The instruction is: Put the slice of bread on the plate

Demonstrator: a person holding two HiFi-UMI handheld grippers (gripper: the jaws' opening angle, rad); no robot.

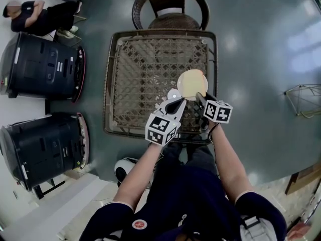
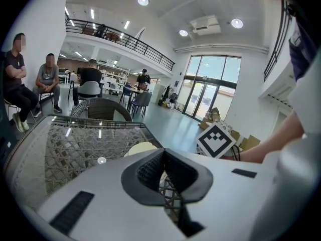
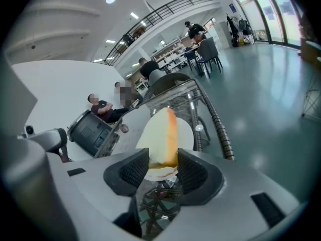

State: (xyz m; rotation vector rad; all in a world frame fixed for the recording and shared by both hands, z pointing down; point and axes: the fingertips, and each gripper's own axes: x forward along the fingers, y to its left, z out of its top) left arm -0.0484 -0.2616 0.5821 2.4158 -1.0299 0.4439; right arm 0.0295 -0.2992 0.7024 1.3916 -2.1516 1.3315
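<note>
**Slice of bread (image 3: pixel 159 137) on edge between the released right tongs (image 3: pixel 163 158), at the plate (image 3: pixel 186 134).**
The slice is pale cream on its broad face, with an orange-brown crust down its right edge. It stands upright with its lower end between the ribbed pads. The pads stand wide, with a thin gap on the crumb side; contact on the crust side is unclear. Whether its lower edge touches the plate cannot be told. The round, pale plate lies on the wicker surface (image 1: pixel 145 64), largely covered by the slice. In the head view, slice and plate cannot be told apart. The left tongs (image 2: pixel 161 154) are clenched, tips meeting, with nothing between them.
</note>
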